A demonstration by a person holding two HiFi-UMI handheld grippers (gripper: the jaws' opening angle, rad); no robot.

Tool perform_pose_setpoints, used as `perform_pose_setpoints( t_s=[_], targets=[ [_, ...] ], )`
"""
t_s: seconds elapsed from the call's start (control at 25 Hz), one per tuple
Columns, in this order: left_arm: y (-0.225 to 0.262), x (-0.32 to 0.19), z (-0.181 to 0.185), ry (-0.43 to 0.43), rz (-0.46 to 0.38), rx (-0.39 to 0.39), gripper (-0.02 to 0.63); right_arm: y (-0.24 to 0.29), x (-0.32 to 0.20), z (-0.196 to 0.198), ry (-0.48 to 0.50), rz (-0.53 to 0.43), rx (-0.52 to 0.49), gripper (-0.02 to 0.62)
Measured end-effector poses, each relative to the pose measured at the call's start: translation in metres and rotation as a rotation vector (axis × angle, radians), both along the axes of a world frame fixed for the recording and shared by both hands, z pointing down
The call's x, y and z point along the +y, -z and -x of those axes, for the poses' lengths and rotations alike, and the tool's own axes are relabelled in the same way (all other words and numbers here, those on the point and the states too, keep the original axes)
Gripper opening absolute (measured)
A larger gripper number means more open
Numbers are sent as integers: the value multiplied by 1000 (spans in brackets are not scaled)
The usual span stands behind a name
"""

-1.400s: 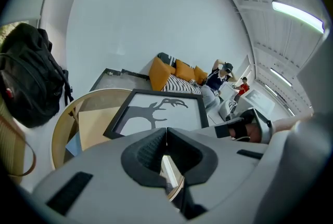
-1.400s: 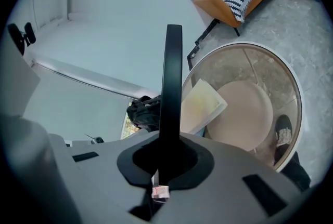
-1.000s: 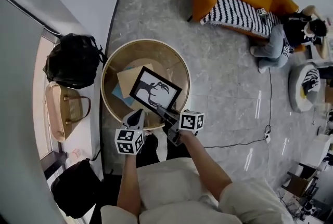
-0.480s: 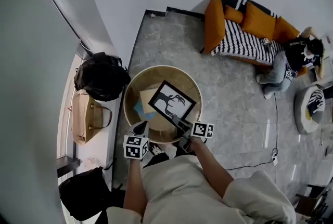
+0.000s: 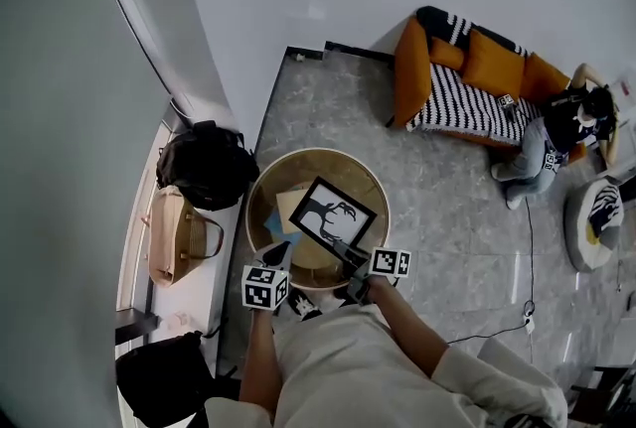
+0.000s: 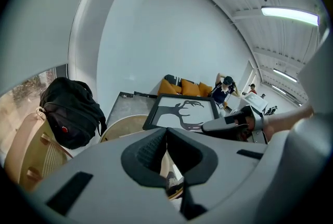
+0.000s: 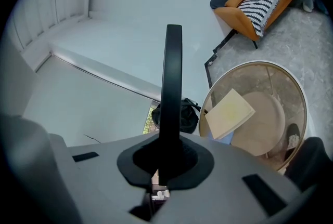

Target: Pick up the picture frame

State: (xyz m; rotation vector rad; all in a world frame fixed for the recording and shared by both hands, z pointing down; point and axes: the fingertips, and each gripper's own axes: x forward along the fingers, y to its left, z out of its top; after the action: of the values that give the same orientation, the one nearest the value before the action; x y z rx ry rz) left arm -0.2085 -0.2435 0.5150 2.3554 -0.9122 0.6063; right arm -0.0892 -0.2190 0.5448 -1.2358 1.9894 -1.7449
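Right gripper [image 7: 165, 161] fingers clamp the picture frame [image 7: 172, 77] (edge-on, upright).

So the picture frame [image 5: 333, 214] is a thin black one, white print inside with a black antler silhouette. It's up in the air, tilted, above the round table [image 5: 318, 151], pinched at its near edge by the right gripper [image 5: 343, 250].
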Motion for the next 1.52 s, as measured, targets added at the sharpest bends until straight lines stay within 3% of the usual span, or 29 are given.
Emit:
perform_pose_setpoints(
  t_s=[0.28, 1.52],
  targets=[
    [-1, 10, -4, -8, 32, 53, 20, 1, 4, 16, 41, -6, -12, 40],
    [-8, 41, -6, -81, 29, 53, 20, -3, 38, 44, 107, -23, 54, 40]
  ],
)
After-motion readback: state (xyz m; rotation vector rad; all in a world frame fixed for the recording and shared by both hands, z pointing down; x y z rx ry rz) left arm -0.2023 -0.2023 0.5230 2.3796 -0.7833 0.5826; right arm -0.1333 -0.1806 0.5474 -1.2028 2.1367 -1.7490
